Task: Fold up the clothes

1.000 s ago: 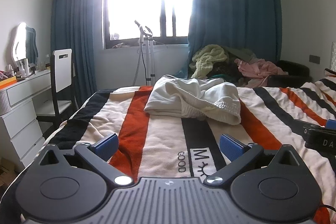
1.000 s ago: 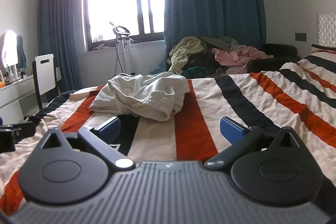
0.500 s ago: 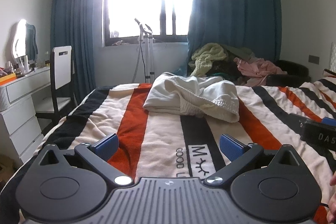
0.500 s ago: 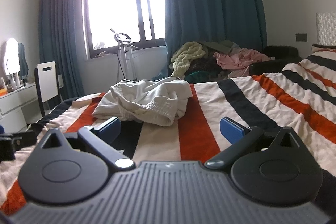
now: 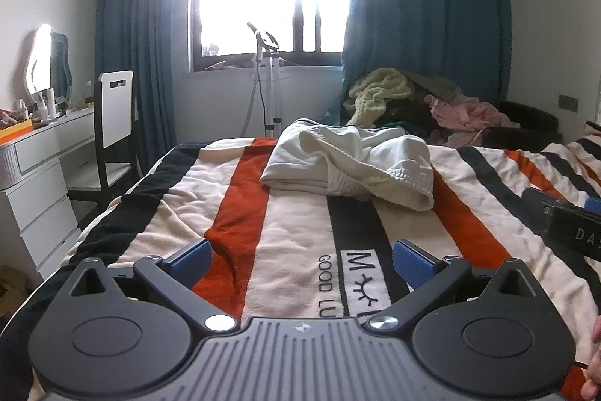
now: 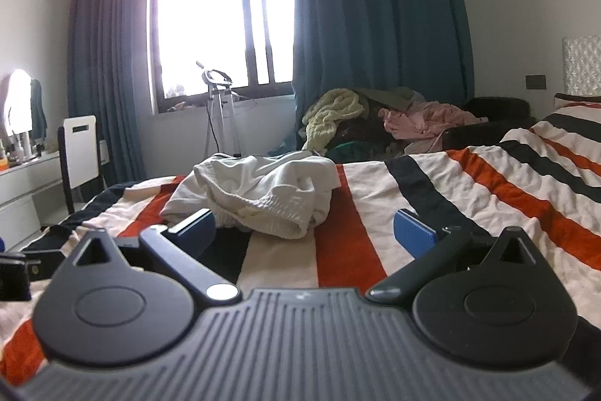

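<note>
Striped bed (image 5: 300, 232), white garment (image 5: 349, 171) crumpled mid-frame, nothing folded. I've got left gripper (image 5: 300, 260) and right gripper (image 6: 304, 226) spread, empty.

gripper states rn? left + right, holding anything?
Left gripper: open, empty, over the striped blanket, short of the white garment.
Right gripper: open, empty, just short of the white garment.
</note>
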A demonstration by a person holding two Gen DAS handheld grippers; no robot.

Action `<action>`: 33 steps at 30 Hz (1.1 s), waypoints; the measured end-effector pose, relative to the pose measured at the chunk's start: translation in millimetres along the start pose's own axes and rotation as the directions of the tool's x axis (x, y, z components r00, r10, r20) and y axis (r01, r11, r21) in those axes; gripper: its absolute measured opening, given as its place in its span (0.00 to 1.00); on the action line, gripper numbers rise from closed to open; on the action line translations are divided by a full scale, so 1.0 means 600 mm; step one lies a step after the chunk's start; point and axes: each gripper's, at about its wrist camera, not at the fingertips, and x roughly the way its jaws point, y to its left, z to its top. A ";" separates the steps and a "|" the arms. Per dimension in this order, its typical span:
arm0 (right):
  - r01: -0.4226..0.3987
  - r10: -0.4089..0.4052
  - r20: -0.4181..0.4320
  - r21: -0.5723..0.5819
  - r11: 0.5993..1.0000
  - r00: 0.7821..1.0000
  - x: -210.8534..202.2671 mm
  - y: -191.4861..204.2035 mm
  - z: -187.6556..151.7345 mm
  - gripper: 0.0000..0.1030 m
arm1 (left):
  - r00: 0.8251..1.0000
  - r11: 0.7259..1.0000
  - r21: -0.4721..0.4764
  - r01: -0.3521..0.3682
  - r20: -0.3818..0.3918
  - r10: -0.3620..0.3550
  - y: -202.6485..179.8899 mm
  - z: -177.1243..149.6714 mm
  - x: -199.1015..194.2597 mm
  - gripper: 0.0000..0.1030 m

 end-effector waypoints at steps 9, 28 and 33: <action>-0.009 0.008 0.017 0.058 0.998 1.000 -0.007 -0.015 0.004 1.00 | 1.000 1.000 0.012 -0.010 -0.016 0.011 -0.008 -0.002 -0.003 1.00; 0.070 -0.035 -0.154 0.228 0.971 0.988 0.093 -0.060 0.006 0.99 | 0.997 0.999 -0.035 0.000 0.075 0.002 0.000 0.139 0.103 1.00; 0.083 -0.028 -0.244 0.220 0.972 0.969 0.217 -0.051 -0.003 0.97 | 1.000 0.998 -0.068 -0.009 -0.003 0.009 0.059 0.085 0.154 1.00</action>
